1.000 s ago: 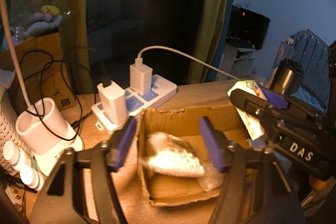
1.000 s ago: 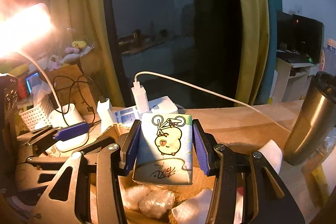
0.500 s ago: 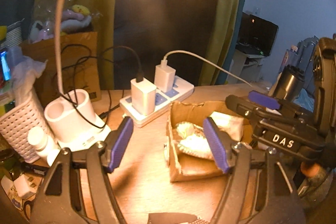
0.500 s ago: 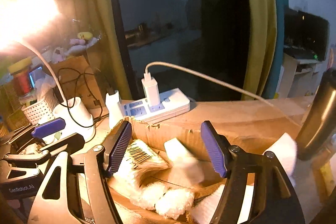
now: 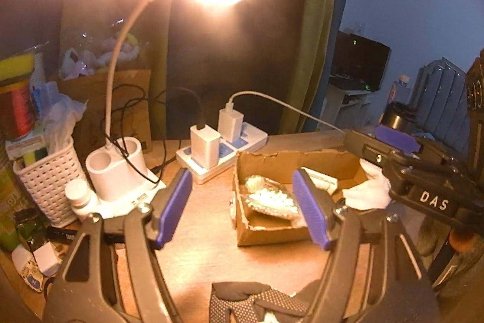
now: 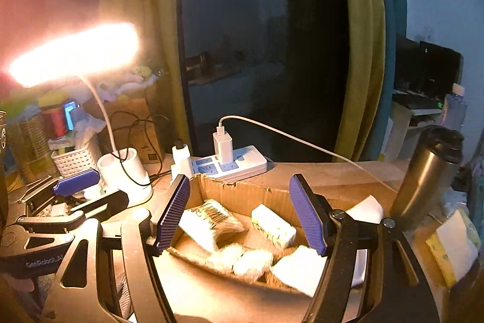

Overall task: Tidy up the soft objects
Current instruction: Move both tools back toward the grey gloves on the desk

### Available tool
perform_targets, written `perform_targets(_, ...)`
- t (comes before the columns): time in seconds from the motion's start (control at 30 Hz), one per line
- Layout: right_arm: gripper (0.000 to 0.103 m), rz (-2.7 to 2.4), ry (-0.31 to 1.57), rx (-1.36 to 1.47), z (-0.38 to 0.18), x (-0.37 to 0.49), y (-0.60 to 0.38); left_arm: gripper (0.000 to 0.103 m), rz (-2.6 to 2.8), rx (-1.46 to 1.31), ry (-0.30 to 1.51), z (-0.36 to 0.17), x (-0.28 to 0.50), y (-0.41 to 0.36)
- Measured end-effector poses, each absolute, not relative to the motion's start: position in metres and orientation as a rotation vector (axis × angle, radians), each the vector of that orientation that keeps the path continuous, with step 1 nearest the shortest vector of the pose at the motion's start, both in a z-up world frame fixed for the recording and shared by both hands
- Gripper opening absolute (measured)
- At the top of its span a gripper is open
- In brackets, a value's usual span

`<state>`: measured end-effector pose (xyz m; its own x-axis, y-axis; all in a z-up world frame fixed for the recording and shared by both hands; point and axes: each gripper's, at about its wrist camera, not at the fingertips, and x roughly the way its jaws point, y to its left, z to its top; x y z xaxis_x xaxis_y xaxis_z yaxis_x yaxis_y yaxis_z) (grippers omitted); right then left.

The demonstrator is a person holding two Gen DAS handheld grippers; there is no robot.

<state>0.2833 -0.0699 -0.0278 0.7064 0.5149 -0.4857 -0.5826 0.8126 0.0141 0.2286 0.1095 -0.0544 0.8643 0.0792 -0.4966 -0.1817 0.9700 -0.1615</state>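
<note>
An open cardboard box [image 5: 272, 232] [image 6: 242, 192] sits on the wooden desk. In it lie a tissue pack [image 6: 211, 223], a smaller white pack [image 6: 273, 224], fluffy white lumps [image 6: 242, 259], a white pad [image 6: 299, 265] and a shiny plastic bag [image 5: 269, 199]. My right gripper [image 6: 240, 215] hangs open above the box with nothing between its purple pads; in the left wrist view this right gripper [image 5: 381, 159] shows at the box's right end. My left gripper [image 5: 242, 211] is open and empty, just left of the box. A black dotted cloth [image 5: 242, 301] lies below it.
A white power strip [image 6: 236, 164] with chargers and cables lies behind the box. A lit desk lamp [image 5: 115, 168] with a white base stands left, beside a white basket [image 5: 45, 186] and small bottles. A steel tumbler [image 6: 429, 171] stands at the right.
My right gripper opened and let the cartoon tissue pack fall into the box, then rose a little. My left gripper drew back and to the left, away from the box.
</note>
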Motion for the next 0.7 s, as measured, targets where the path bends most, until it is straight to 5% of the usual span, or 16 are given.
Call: perform_targets(0.7,0.071,0.623,0.509,-0.182,-0.04,0.201,-0.072,0.07,0.155,-0.22,0.463,-0.053,0.15,0.116)
